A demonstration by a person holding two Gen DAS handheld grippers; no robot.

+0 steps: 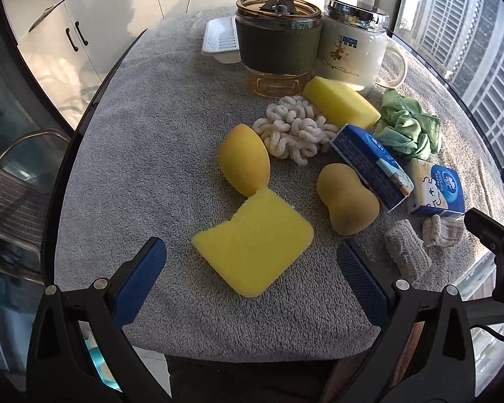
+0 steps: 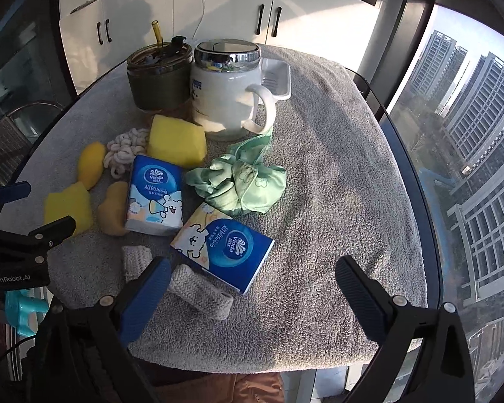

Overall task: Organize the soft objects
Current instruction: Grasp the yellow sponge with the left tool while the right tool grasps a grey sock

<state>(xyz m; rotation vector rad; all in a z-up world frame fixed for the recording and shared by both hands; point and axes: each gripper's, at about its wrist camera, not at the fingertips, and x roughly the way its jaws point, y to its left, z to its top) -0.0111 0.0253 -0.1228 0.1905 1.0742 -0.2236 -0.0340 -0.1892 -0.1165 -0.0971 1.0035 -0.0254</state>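
Both sets of jaws stand wide and hold nothing; the sorting looks barely begun.

Taking the white mug [image 2: 230,94] as the landmark: the left gripper [image 1: 252,262] hangs well in front of it and to its left, over the near flat yellow sponge [image 1: 253,247], which lies between the blue fingers but untouched. The right gripper [image 2: 252,280] hovers in front of the mug, above the grey towel [image 2: 336,174], with a grey knitted piece [image 2: 201,290] just beside its left finger [image 2: 148,292] and a blue tissue pack [image 2: 223,245] just beyond. The green scrunchie [image 2: 242,181], a second sponge [image 2: 176,141] and the white cord bundle [image 1: 295,127] lie nearer the mug. My guess is the sponge goes first: the left jaws need lowering around it, then a gentle close, since foam will squash.
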